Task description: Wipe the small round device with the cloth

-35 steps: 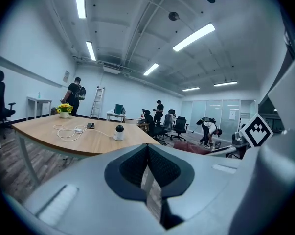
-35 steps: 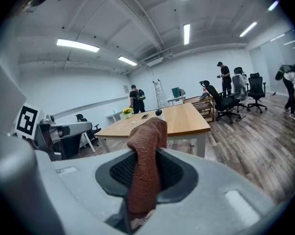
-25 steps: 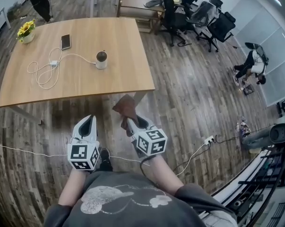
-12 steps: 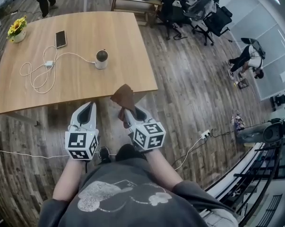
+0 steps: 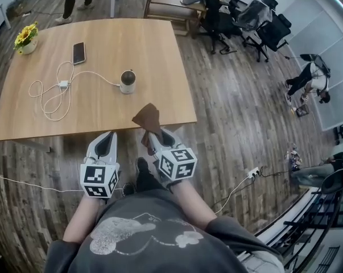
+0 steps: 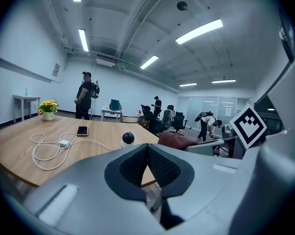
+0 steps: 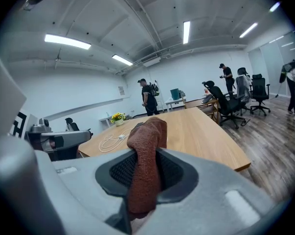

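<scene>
The small round device (image 5: 128, 82), white with a dark domed top, stands on the wooden table (image 5: 160, 104) near its middle; the left gripper view shows the device (image 6: 128, 139) too. A white cable (image 5: 89, 73) runs from it. My right gripper (image 5: 148, 136) is shut on a brown cloth (image 5: 148, 119), which sticks up from its jaws over the table's near edge; in the right gripper view the cloth (image 7: 146, 155) hangs pinched between the pads. My left gripper (image 5: 106, 140) is shut and holds nothing, just short of the table edge.
A phone (image 5: 79, 52), a coiled white cable with a charger (image 5: 63, 84) and a pot of yellow flowers (image 5: 25, 40) sit on the table's left part. Office chairs (image 5: 256, 21) and people stand beyond. A power strip and cords (image 5: 252, 172) lie on the floor at right.
Both grippers have come closer to the table's near edge, the cloth still held in the right one. The view has shifted slightly; the device has not moved on the table.
</scene>
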